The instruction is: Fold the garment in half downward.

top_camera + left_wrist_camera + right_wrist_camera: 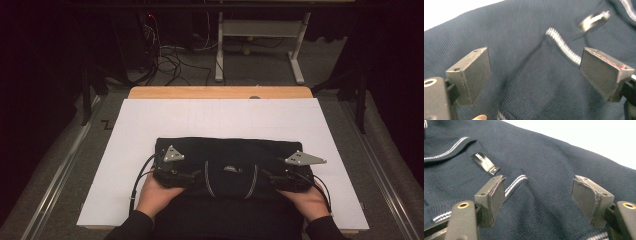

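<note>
- A dark blue sweater [230, 160] lies folded on the white sheet [150, 125] that covers the surface, near the edge where the person sits.
- The fold makes a wide rectangle; the collar with thin white stripes [209, 182] is in the middle, on the near side.
- A small black label [484, 162] with white letters sits inside the collar; I cannot read the letters.
- The left claw [184, 176] is at the left near corner of the sweater, in the person's left hand [157, 192].
- In the left gripper view its jaws stand wide apart above the knitted cloth, and nothing is pressed between them.
- The right claw [275, 181] is at the right near corner, in the right hand [312, 200].
- In the right gripper view its jaws are also apart; the cloth lies below and between them, but the pads do not pinch it.
- A striped collar edge [515, 182] passes just beside the left jaw in that view.
- Beyond the sheet a strip of wooden surface [220, 92] shows at the far edge.
- Behind it, on the grey floor, are cables [170, 62] and the white legs of a desk [260, 35].
</note>
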